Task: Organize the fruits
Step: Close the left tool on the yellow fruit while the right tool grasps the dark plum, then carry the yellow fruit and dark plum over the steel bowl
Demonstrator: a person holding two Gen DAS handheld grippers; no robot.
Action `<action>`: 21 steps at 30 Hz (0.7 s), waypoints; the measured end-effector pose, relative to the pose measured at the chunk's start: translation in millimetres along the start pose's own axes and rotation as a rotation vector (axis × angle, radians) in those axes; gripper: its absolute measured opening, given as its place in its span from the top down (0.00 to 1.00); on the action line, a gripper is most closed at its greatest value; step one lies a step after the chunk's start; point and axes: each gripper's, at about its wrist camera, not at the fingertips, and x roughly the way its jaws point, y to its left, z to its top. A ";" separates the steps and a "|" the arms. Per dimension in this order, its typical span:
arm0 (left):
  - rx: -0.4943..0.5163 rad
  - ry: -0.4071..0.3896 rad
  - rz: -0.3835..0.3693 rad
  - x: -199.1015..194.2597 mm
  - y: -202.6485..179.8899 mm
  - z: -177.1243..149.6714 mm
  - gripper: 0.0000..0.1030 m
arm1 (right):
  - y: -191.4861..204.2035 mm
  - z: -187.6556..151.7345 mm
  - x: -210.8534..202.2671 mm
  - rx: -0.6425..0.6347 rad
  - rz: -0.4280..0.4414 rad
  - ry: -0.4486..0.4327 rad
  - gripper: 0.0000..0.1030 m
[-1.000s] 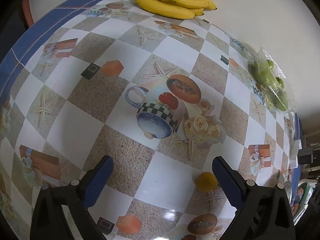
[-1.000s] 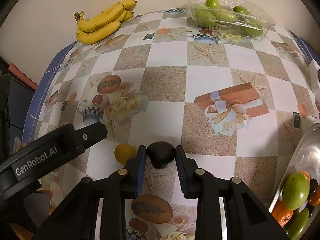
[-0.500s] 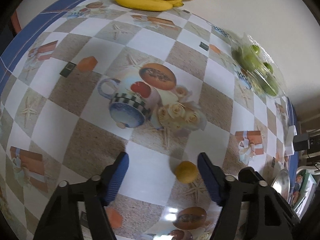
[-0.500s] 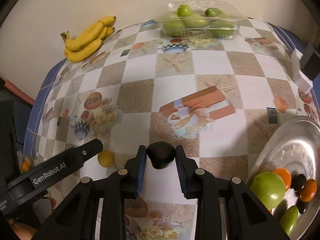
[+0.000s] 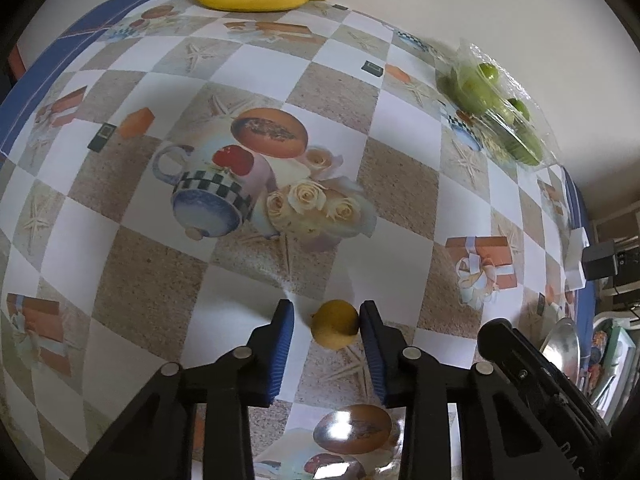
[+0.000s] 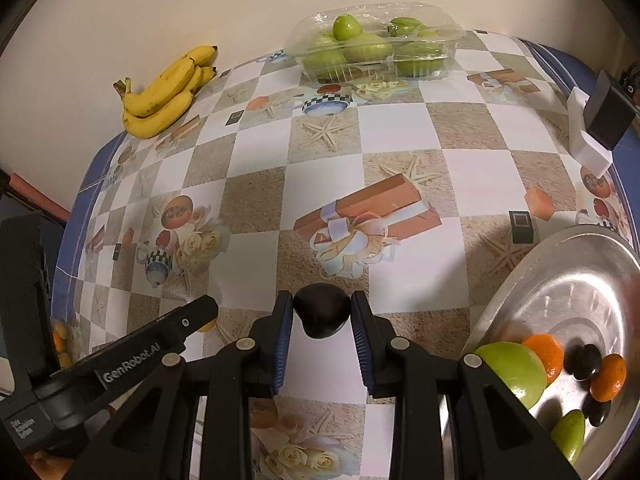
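**Left fingers narrow around the yellow fruit**

The desk [image 5: 400,184], covered in a checked oilcloth printed with cups, roses and gift boxes, carries the fruit. At its right edge sits the round silver metal tray [image 6: 568,280], already holding green, orange and dark fruits. Against the wall lie a bunch of yellow bananas [image 6: 168,96] and a clear plastic punnet of green fruit [image 6: 372,52].

The left gripper [image 5: 327,322] has just been closing from wide open, and the small round yellow fruit [image 5: 335,323] now sits between its fingers: the right pad touches it, the left pad stands slightly clear (so not yet a grip, I judge). The right gripper [image 6: 322,314] is clamped on a small dark, near-black fruit [image 6: 322,316], raised near the tray. Both pieces look bound for the tray.
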 end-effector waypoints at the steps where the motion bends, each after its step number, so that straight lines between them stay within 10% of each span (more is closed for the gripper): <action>1: 0.000 0.000 -0.001 0.1 -0.3 -0.5 0.65 | -0.7 0.1 -0.8 0.000 0.002 -0.001 0.70; 21: 0.064 -0.076 -0.038 -26.2 -18.5 -1.5 0.74 | -0.5 2.0 -22.0 0.004 0.021 -0.039 0.70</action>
